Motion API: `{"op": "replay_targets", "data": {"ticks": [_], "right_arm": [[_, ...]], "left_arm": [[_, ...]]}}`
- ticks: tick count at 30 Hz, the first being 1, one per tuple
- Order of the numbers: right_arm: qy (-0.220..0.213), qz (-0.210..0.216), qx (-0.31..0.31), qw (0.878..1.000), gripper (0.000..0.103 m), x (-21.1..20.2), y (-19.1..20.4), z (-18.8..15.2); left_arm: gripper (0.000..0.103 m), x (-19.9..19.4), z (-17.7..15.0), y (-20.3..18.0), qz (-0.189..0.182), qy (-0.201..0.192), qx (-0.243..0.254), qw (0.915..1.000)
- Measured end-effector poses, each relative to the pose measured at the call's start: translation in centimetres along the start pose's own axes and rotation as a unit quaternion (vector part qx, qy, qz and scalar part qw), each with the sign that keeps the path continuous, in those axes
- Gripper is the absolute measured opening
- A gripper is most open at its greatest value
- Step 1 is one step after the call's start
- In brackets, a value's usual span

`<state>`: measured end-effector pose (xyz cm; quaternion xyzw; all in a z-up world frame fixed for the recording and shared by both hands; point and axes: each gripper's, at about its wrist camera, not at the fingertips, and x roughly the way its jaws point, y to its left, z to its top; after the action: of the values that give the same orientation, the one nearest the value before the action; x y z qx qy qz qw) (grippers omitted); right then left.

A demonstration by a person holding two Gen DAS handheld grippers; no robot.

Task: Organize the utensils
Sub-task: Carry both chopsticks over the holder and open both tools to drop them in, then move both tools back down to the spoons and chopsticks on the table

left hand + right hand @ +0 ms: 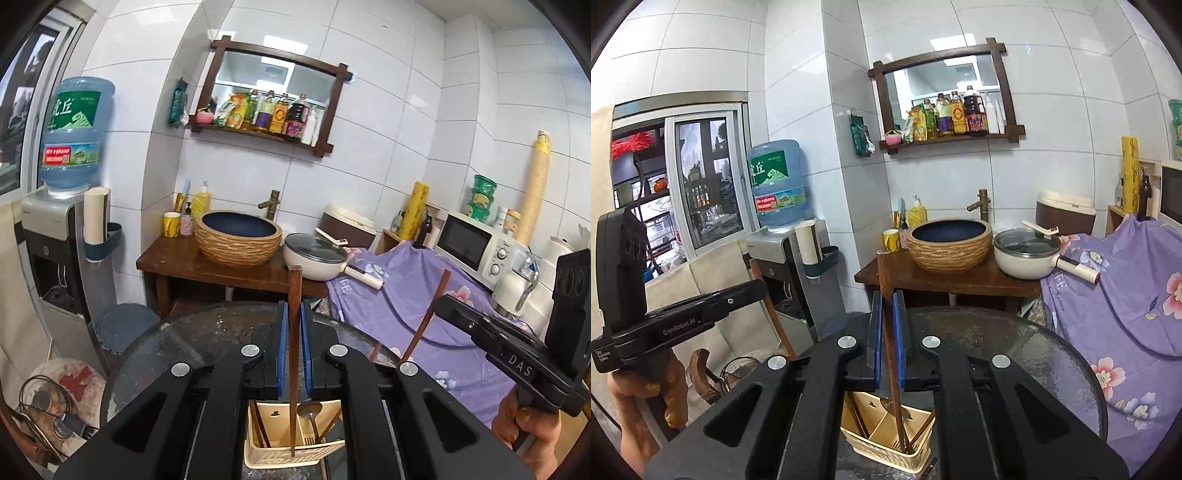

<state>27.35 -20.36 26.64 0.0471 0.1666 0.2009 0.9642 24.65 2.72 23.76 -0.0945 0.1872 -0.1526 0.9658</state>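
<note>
Above the slotted beige plastic holder (291, 448), the left gripper (294, 325) and right gripper (888, 317) each pinch one slim wooden chopstick (294, 295) upright between blue pads.

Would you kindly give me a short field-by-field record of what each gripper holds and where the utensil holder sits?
left gripper: shut on a brown chopstick, held roughly upright
right gripper: shut on a second chopstick, roughly upright
utensil holder: beige, compartmented, on the round glass table, below both grippers
holder contents: a metal spoon and several more chopsticks
chopstick tips: hanging over the holder; whether inside it, unclear
</note>
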Motion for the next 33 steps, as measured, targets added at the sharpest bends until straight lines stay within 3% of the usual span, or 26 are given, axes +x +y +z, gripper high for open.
{"op": "replay_targets", "data": {"ticks": [2, 9, 15, 18, 33], "right_arm": [[0.003, -0.001, 0.003, 1.0, 0.002, 0.7, -0.2, -0.6], [0.014, -0.007, -0.01, 1.0, 0.002, 1.9, 0.5, -1.1], [0.045, -0.005, -0.009, 0.999, 0.002, 3.5, 0.5, -3.8], [0.058, -0.003, -0.012, 0.998, 0.002, 4.0, 0.4, -5.0], [0.083, -0.029, -0.037, 0.995, 0.002, 4.3, -0.1, -11.7]], "left_arm": [[0.007, 0.5, -0.4, 0.4, 0.01, 0.0, -0.001, 1.0], [0.007, -0.4, 1.5, -0.1, 0.014, -0.026, 0.0, 0.9996], [0.007, 0.4, 1.7, 0.0, 0.032, -0.029, 0.0, 0.9991], [0.007, 1.3, 0.5, 0.2, 0.041, -0.023, 0.005, 0.9989], [0.009, 7.7, -10.2, 1.0, 0.029, 0.094, 0.018, 0.995]]}}
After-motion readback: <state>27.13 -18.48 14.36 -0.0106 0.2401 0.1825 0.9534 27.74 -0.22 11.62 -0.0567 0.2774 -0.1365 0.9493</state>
